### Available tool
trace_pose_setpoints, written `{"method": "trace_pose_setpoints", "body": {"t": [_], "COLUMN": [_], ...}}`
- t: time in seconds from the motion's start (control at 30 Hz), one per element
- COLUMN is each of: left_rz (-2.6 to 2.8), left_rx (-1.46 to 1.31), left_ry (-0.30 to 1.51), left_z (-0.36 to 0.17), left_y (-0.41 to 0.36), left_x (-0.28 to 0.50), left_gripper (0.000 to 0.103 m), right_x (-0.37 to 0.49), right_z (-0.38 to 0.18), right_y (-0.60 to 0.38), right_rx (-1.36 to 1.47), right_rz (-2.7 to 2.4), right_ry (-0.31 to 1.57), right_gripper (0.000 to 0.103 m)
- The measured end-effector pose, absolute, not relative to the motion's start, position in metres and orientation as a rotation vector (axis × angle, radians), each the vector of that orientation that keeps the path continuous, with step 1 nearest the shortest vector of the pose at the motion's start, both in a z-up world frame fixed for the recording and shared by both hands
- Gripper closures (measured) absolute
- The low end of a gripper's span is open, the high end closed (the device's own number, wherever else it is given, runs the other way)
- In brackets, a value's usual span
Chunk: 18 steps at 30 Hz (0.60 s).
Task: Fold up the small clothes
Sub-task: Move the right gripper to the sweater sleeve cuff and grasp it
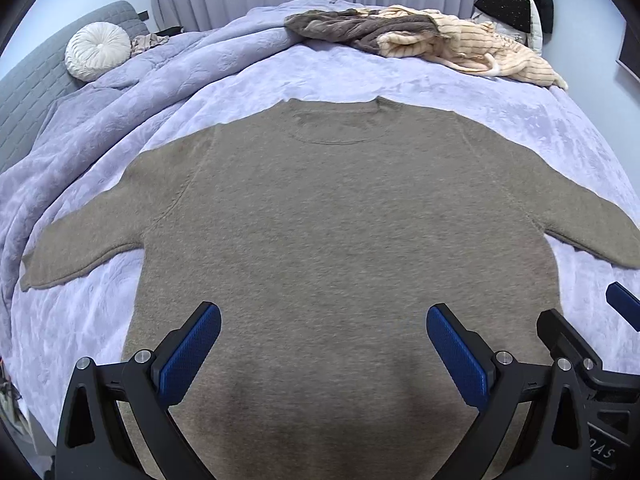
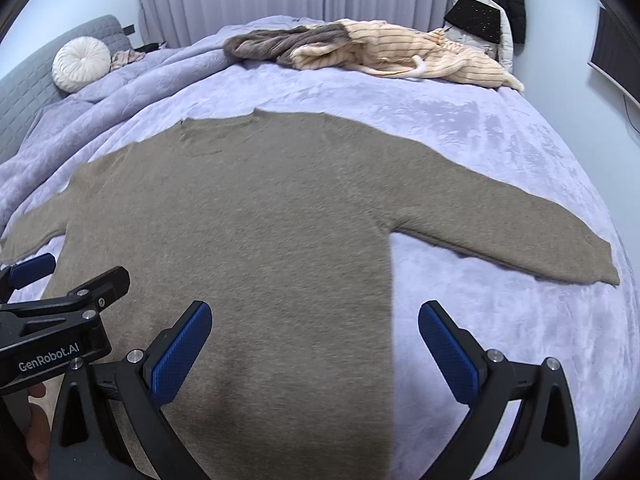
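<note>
A taupe knit sweater [image 1: 328,220] lies flat on the lavender bedspread [image 1: 520,120], neck away from me, both sleeves spread out sideways. My left gripper [image 1: 324,316] hovers open over the sweater's lower middle, nothing between its blue pads. In the right wrist view the same sweater [image 2: 248,216] fills the centre, its right sleeve [image 2: 520,236] stretched toward the bed's edge. My right gripper [image 2: 314,314] is open above the sweater's lower right side edge, empty. The left gripper's body [image 2: 60,320] shows at the left of the right wrist view.
A pile of clothes, brown-grey and cream striped [image 1: 420,40], lies at the far end of the bed. A rumpled lavender quilt [image 1: 80,140] is heaped on the left. A round white cushion [image 1: 98,52] rests against the grey headboard [image 1: 28,92]. Coats [image 2: 492,8] hang by the curtains.
</note>
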<state>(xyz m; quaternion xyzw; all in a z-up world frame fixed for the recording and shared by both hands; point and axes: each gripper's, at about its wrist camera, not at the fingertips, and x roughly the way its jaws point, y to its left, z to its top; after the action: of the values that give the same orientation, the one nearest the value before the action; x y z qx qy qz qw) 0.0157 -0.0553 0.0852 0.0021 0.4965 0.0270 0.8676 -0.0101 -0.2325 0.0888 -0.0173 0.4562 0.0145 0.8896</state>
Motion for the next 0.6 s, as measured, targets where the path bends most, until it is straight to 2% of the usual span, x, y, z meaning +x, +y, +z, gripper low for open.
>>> {"method": "trace_pose_setpoints", "body": {"t": [0.6], "left_rz": [-0.028], "left_rx": [0.073], "left_ry": [0.995], "left_z": [0.109], "left_y": [-0.121], "left_x": [0.024], "left_gripper": [0.000], "right_x": [-0.006], "right_z": [0.106], "right_y": [-0.300], "right_rx": [0.076], "right_rz": [-0.059], "right_ry": [0.899], "right_gripper": [0.000]}}
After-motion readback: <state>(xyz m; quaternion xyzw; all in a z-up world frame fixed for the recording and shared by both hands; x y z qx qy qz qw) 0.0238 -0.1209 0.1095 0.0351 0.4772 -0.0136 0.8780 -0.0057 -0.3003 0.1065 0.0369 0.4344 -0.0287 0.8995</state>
